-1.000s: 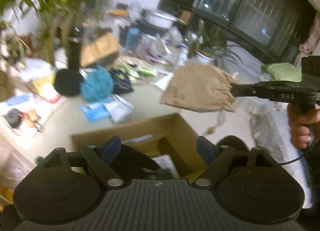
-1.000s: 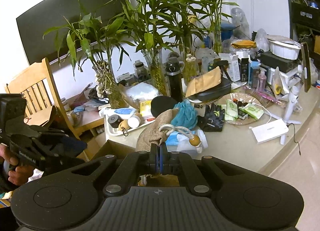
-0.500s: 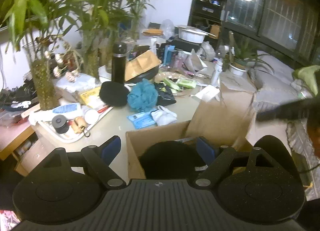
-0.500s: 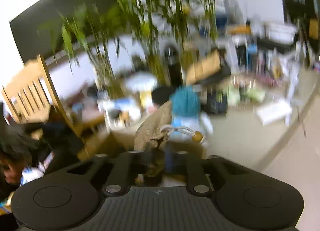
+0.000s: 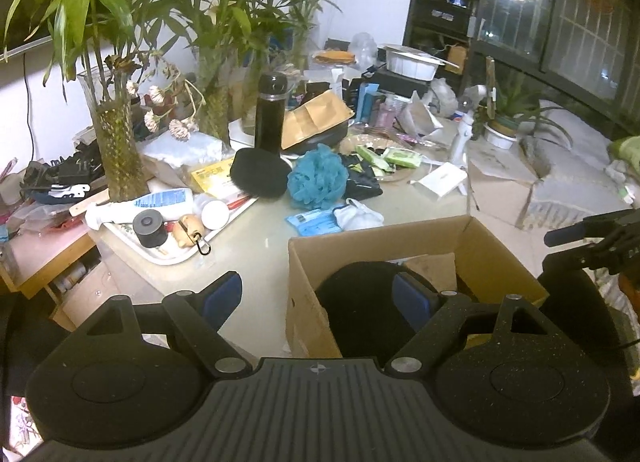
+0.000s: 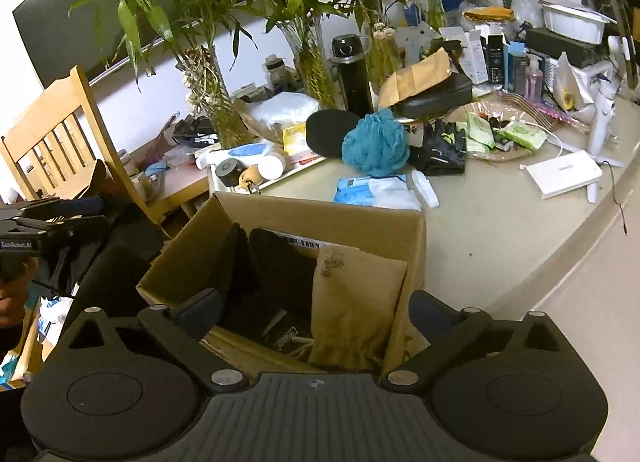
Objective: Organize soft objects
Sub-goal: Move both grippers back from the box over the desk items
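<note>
in the cardboard box (image 6: 360, 222), half-hidden dark cloth (image 6: 280, 262)

The open cardboard box (image 6: 372, 218) stands against the tabletop's (image 6: 500, 222) near edge. Inside it a tan drawstring pouch (image 6: 352, 302) leans upright against the box's right wall, its gathered, corded mouth at the near end. Left of the pouch, dark black soft items (image 6: 272, 266) fill the box. Beyond the box, on the tabletop, lie a white cloth (image 6: 394, 192), a teal mesh sponge (image 6: 376, 142), black gloves (image 6: 442, 146) and a round black pad (image 6: 328, 130).
</note>
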Demonstrator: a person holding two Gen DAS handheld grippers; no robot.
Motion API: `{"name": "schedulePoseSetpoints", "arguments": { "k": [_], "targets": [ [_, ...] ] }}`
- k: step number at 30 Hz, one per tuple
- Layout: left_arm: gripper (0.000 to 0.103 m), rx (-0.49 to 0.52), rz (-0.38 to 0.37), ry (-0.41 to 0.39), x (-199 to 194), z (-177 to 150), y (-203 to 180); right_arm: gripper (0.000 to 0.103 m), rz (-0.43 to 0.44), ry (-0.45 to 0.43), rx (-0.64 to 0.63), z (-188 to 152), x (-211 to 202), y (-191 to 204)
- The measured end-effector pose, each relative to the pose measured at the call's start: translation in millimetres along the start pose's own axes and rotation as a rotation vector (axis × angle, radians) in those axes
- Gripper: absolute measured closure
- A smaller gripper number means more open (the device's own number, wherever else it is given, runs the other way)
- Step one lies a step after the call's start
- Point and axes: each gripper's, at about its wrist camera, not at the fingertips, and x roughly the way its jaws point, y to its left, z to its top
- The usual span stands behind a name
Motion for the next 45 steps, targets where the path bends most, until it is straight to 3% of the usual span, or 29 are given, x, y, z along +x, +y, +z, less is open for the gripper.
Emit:
{"name": "schedulePoseSetpoints", "arguments": {
  "k": [13,28,45],
  "targets": [
    [0.020,-0.009,-0.011,-0.018,-4,-3,-3,0.000,0.006,-0.106,0.044,4,-2,8],
    [0.020,-0.016,-0.005,-0.045,12,10,-2,0.000,-0.065,-0.157,-0.051,15,8,8],
    [0.020,-0.004,0.002,-0.053,77,40,16,0.000,-0.059,-0.086,-0.079,59,64,-47]
  ]
}}
